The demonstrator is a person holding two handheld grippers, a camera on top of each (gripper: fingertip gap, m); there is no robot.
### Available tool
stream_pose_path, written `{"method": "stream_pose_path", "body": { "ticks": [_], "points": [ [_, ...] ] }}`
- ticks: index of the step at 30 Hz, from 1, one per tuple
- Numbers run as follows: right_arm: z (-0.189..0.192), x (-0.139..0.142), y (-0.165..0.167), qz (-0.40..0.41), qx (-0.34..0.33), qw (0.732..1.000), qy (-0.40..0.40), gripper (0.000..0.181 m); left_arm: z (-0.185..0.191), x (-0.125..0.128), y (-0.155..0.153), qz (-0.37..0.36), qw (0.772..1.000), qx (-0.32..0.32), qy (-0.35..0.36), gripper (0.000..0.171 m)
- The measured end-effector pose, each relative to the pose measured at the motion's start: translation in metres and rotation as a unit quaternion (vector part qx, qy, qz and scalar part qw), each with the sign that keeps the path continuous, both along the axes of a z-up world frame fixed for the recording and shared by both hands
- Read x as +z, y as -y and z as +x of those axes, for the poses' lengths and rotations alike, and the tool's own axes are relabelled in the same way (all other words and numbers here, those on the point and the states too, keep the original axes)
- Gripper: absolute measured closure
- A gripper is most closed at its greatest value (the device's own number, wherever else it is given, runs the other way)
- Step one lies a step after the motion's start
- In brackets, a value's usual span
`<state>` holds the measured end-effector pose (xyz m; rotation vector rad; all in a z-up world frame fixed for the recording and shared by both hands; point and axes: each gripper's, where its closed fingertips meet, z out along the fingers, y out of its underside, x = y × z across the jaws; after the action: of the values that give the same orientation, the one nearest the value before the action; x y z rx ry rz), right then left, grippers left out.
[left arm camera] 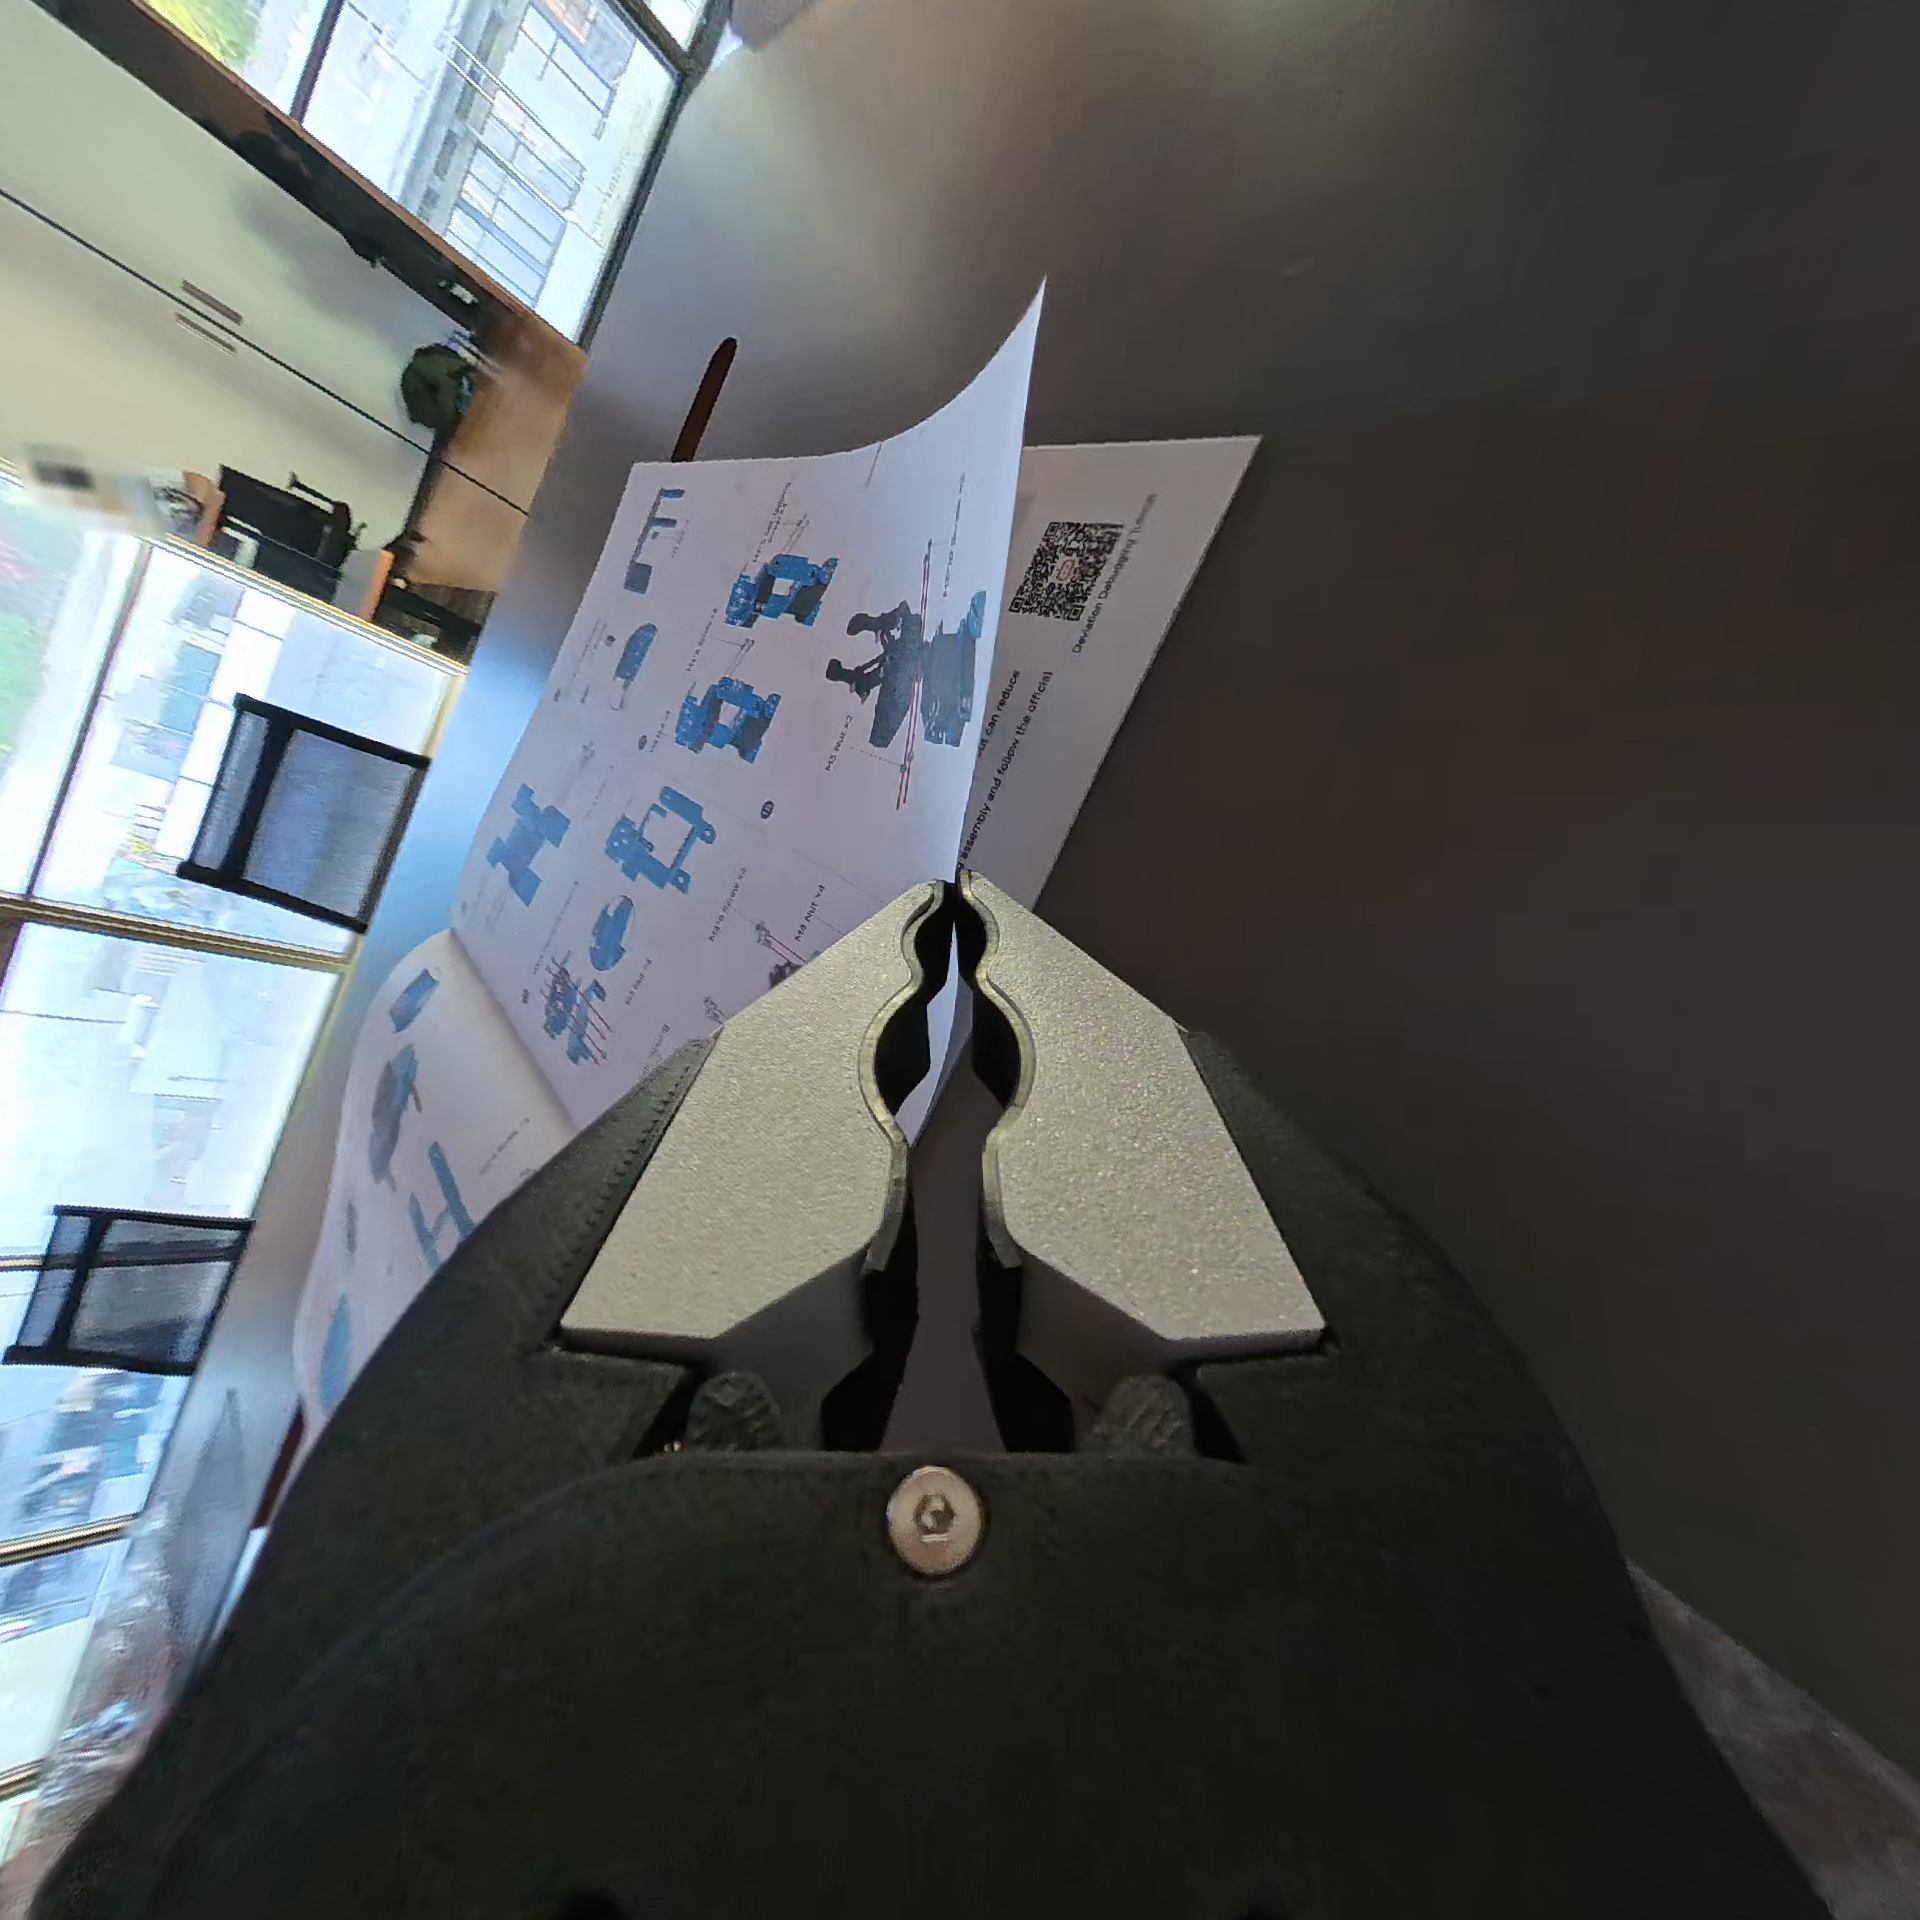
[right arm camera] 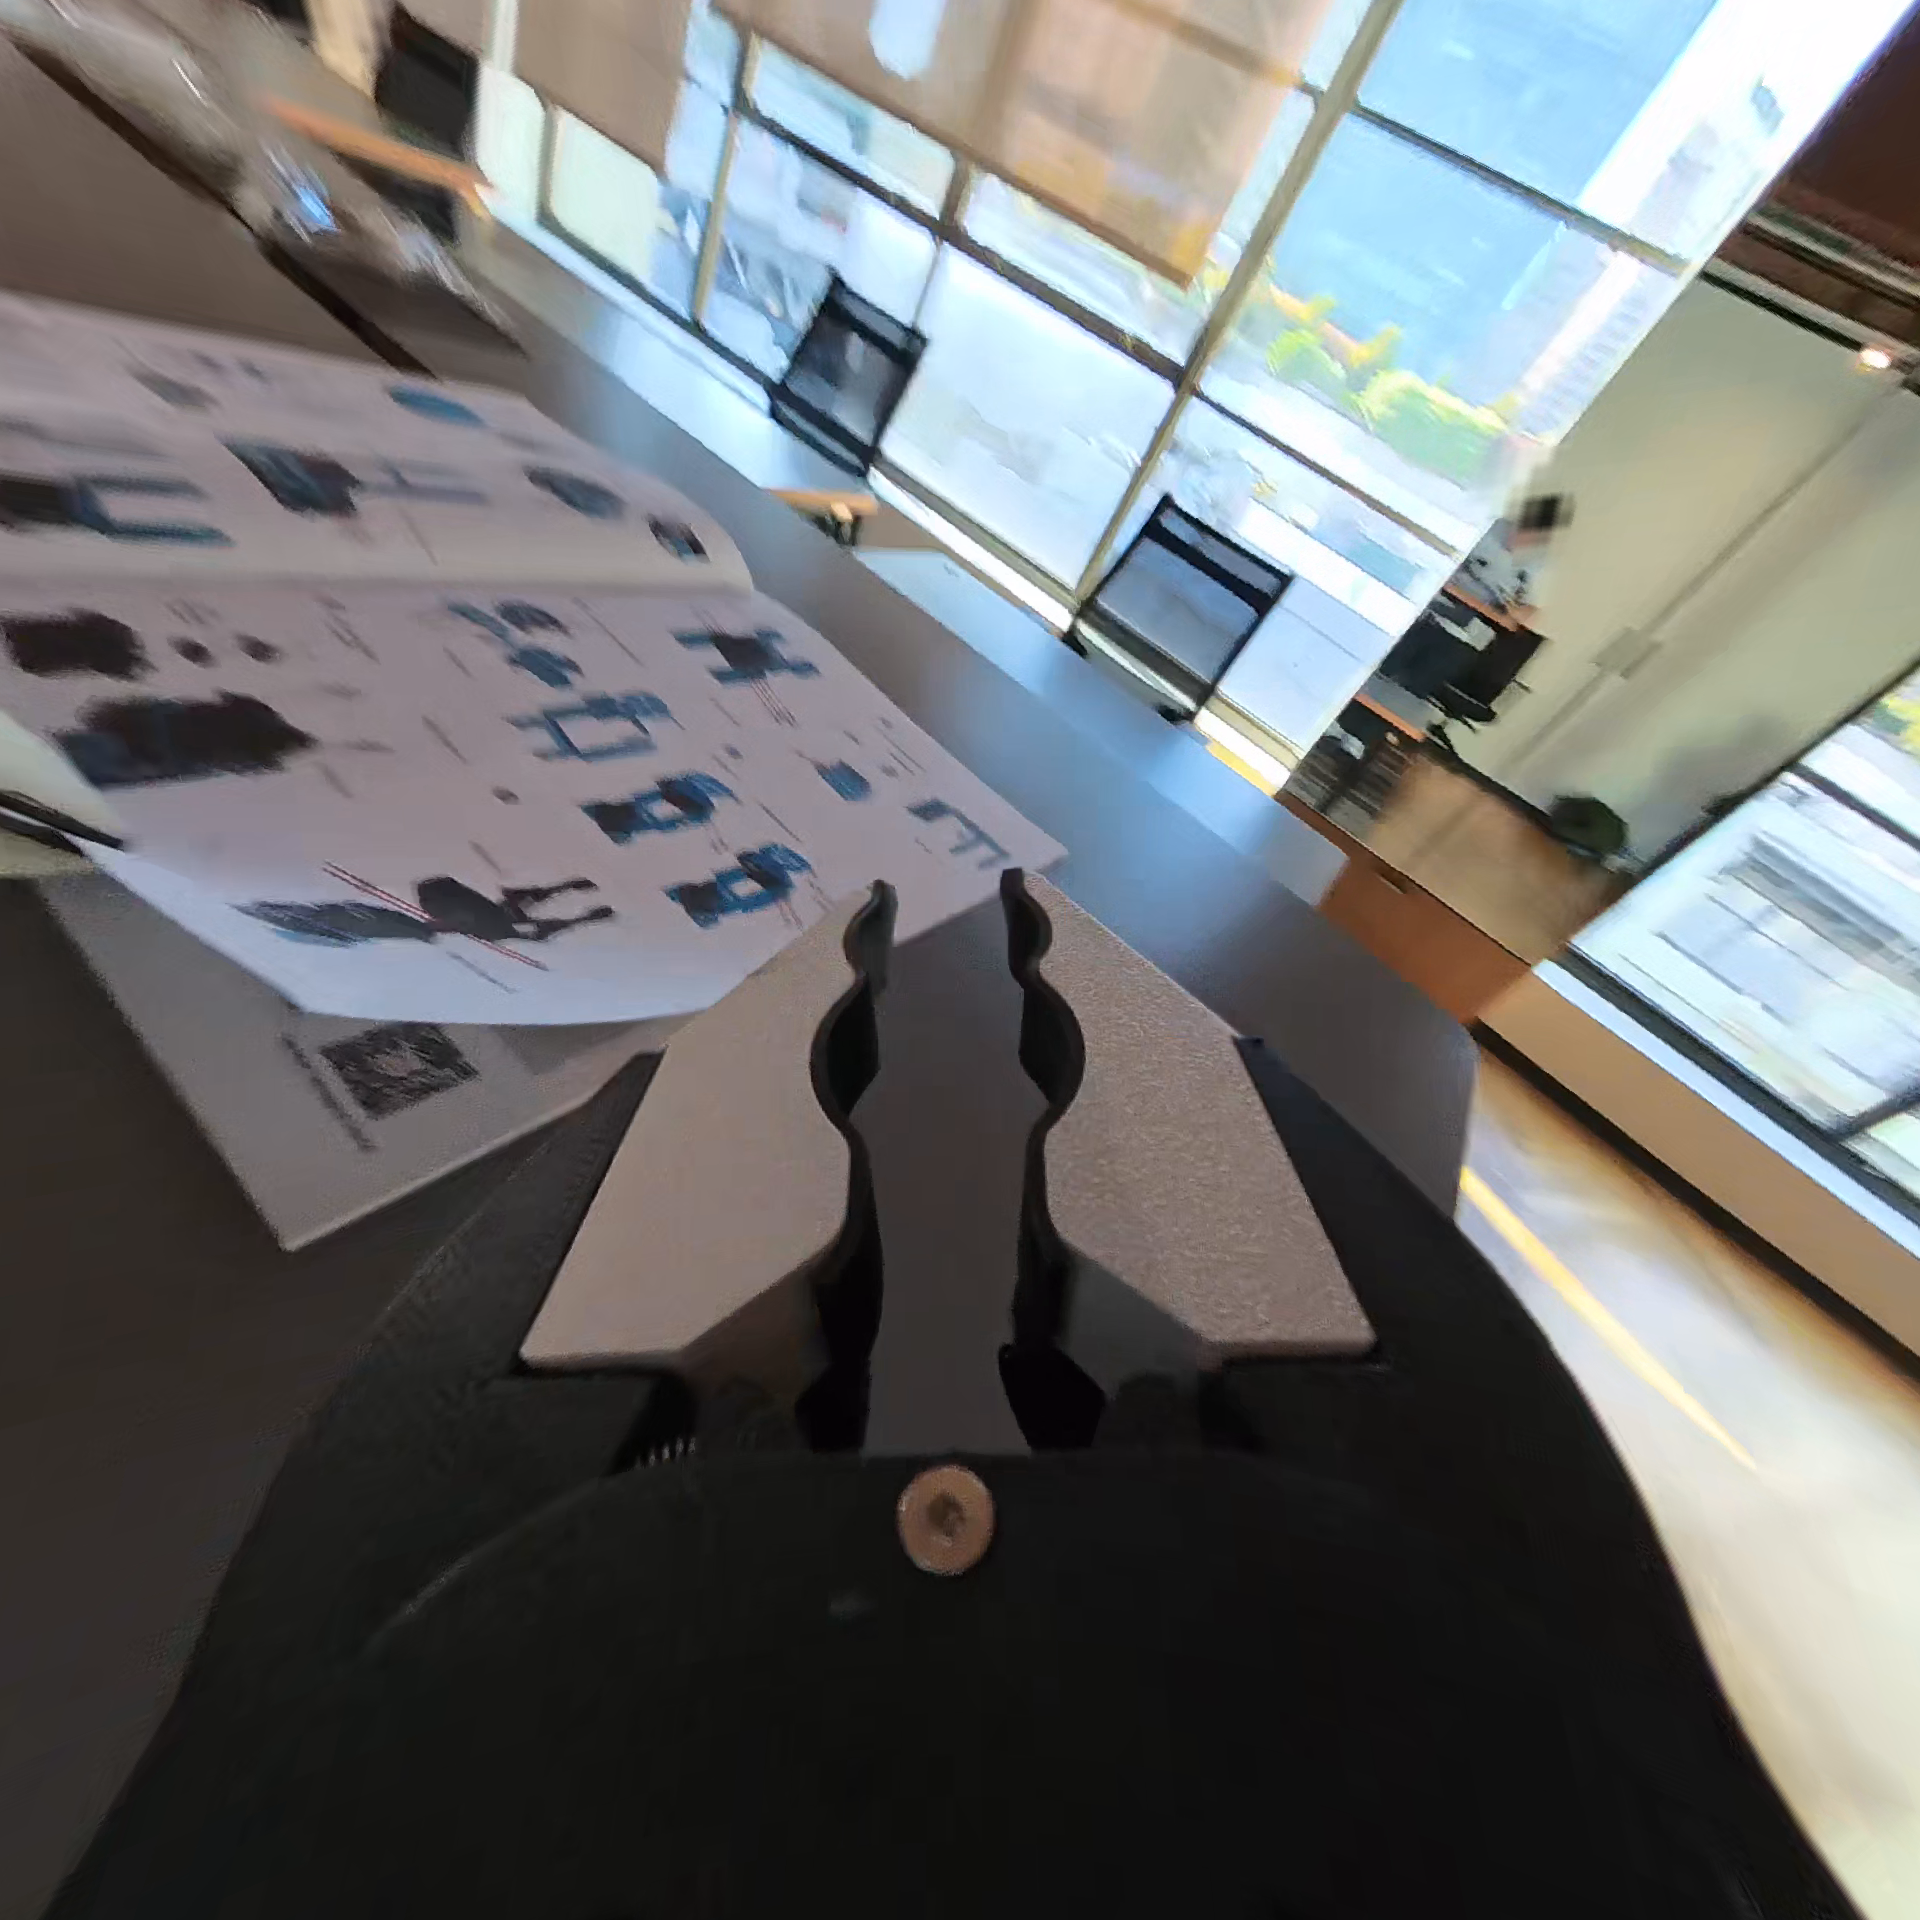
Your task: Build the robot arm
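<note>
A white booklet page [left arm camera: 748,707] printed with blue and black part drawings is lifted and curled off the dark table [left arm camera: 1507,727]. My left gripper [left arm camera: 957,891] is shut on that page's edge. A lower white sheet with a square black code mark [left arm camera: 1132,623] lies flat under it. In the right wrist view the same page [right arm camera: 436,727] arches above the flat sheet [right arm camera: 312,1122], blurred. My right gripper [right arm camera: 943,896] is open and empty, just right of the page's near corner, above the table [right arm camera: 1195,935].
Large windows [right arm camera: 1299,312] and black-framed chairs [right arm camera: 1184,603] stand beyond the table's far edge. Wooden desks [right arm camera: 1455,852] with office items are at the right. A dark reddish thin object [left arm camera: 707,400] pokes up behind the paper. My right fingertips sit around 15 cm from my left ones.
</note>
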<state>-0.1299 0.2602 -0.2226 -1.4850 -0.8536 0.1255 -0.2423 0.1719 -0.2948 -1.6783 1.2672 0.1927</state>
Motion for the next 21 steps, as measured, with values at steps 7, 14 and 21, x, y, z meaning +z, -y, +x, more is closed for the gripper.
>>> {"method": "stream_pose_path", "body": {
  "ticks": [7,14,21],
  "points": [
    [0.003,-0.036,-0.016,-0.015,-0.068,0.988,0.135,0.181,0.002,-0.002,0.0,0.025,0.999,-0.007,-0.039,0.171],
    [0.014,-0.041,-0.025,-0.027,-0.106,0.982,0.151,0.181,0.002,-0.003,-0.001,0.026,0.999,-0.007,-0.039,0.171],
    [0.021,-0.04,-0.035,-0.018,-0.133,0.978,0.157,0.181,0.002,-0.004,-0.001,0.035,0.998,-0.01,-0.051,0.171]
  ]
}}
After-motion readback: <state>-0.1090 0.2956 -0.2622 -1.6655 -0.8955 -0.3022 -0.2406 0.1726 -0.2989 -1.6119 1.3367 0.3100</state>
